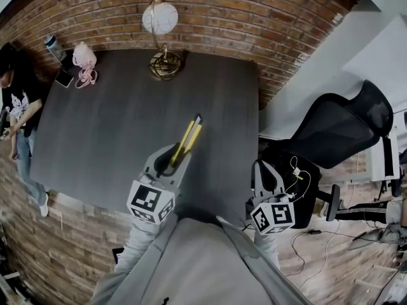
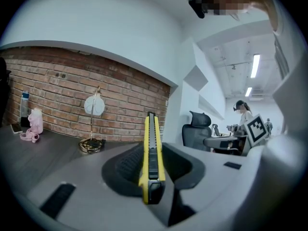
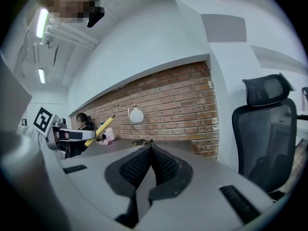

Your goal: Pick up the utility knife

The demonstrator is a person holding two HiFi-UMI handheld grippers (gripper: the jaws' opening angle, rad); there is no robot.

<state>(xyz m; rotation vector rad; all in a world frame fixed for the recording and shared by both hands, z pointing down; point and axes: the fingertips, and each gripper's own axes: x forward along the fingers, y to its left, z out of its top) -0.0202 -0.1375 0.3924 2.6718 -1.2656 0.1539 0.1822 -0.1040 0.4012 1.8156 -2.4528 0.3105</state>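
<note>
Left claw [image 2: 153, 170] pinches knife [image 1: 189, 135] by its tail end, over table [image 1: 108, 126]. Right claw [image 3: 150, 163] pressed together, empty. Risk: long overhang, so knife may pivot or slip if I swing.

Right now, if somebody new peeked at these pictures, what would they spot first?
The yellow utility knife jumps out first: the left tool grips it above the dark table, with most of it sticking out in front. Next comes the lamp with its round white globe at the table's far edge by the brick wall, and a black office chair off to the right.
</note>
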